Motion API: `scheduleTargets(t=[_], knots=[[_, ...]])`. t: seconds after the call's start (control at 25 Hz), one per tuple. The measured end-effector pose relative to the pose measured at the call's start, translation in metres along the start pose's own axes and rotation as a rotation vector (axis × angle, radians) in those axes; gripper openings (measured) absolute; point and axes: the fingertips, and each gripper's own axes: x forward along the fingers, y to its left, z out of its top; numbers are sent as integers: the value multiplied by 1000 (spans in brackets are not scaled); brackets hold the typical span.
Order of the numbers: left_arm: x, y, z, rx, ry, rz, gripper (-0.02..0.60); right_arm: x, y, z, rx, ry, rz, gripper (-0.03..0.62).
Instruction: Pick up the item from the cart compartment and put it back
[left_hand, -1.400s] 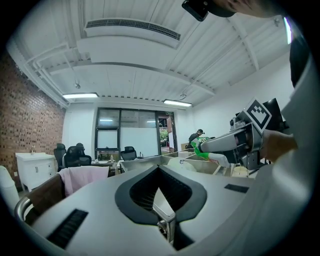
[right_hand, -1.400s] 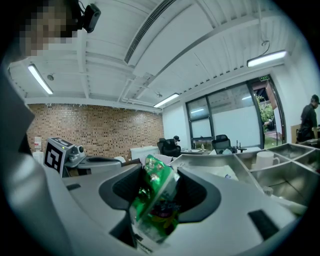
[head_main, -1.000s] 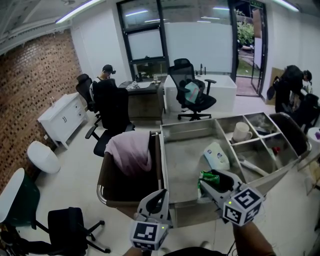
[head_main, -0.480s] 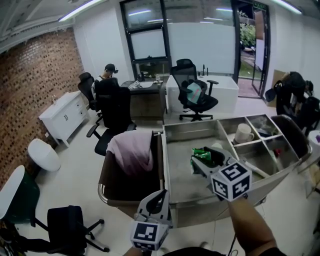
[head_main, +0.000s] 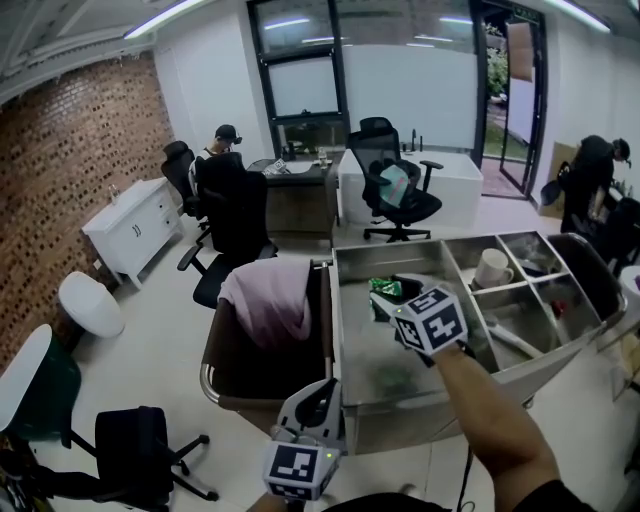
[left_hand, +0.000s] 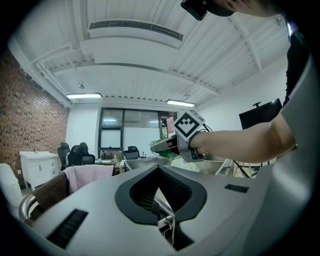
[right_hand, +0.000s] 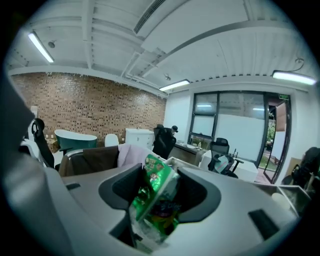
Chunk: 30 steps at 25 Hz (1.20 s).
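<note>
My right gripper (head_main: 386, 298) is shut on a crumpled green snack packet (head_main: 383, 287) and holds it above the far left part of the metal cart's large compartment (head_main: 385, 345). In the right gripper view the packet (right_hand: 156, 196) stands upright between the jaws and sticks out past them. The left gripper view shows that packet (left_hand: 164, 148) from the side, ahead of the marker cube. My left gripper (head_main: 318, 400) hangs low at the cart's near corner, jaws together, with nothing in them.
The cart (head_main: 338, 322) has smaller compartments on the right, one holding a white cup (head_main: 490, 266). A pink cloth (head_main: 268, 300) lies over a brown bin on the cart's left. Office chairs (head_main: 235, 220), desks and people (head_main: 595, 165) stand behind.
My right gripper has carried the green packet up and to the left, from the cart's near edge toward the far side of the large compartment. The left gripper has stayed put.
</note>
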Motion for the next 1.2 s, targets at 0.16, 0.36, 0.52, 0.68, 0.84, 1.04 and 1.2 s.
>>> scheduleTargets(t=[0.16, 0.36, 0.52, 0.68, 0.84, 1.04, 1.2], knots=[[-1, 3, 0, -3, -3, 8, 0, 29, -4, -13, -57, 61, -9, 242], [-2, 5, 2, -9, 2, 13, 0, 49, -4, -23, -90, 99, -13, 252], [-2, 7, 1, -9, 0, 17, 0, 53, -3, -23, -122, 103, -15, 276], [-2, 8, 1, 0, -1, 14, 0, 61, 1, -27, -157, 114, 0, 324], [0, 7, 0, -5, 2, 14, 0, 59, 4, -27, -180, 122, 7, 328], [1, 6, -1, 3, 1, 10, 0, 61, 3, -32, -173, 136, 14, 364], [1, 7, -2, -5, 2, 11, 0, 61, -1, -30, -164, 128, -5, 430]])
